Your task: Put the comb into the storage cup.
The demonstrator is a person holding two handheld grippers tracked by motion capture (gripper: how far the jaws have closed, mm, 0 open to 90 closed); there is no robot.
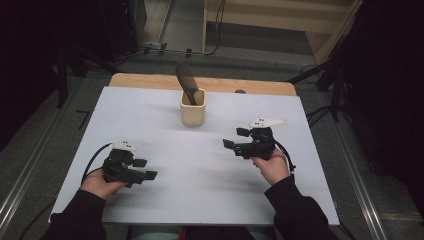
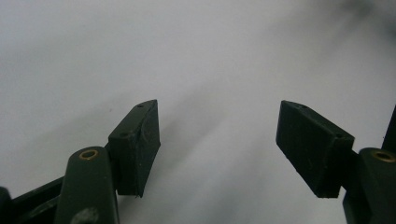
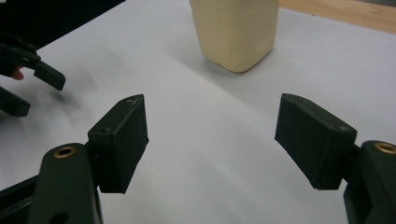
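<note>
The cream square plastic cup (image 1: 193, 109) holding a black utensil (image 1: 186, 80) stands at twelve o'clock on the white desk (image 1: 165, 200). Both hand-held grippers, left (image 1: 143, 169) and right (image 1: 234, 138), are released and empty. The right is best advanced level, jaws straddling the cup walls.

The high view looks forward and down from above the person's side, taking in the whole white table top (image 1: 200, 200) from fairly far off. The left gripper view rides low and close over the bare white surface (image 2: 140, 46), looking out between that gripper's own spread jaws. The right gripper view sits just as low and faces across the table toward the cream holder (image 3: 236, 32), near enough that its top is cut off. That holder (image 1: 193, 114) also appears in the high view, and the left gripper (image 3: 28, 79) shows at the right gripper view's left edge.
</note>
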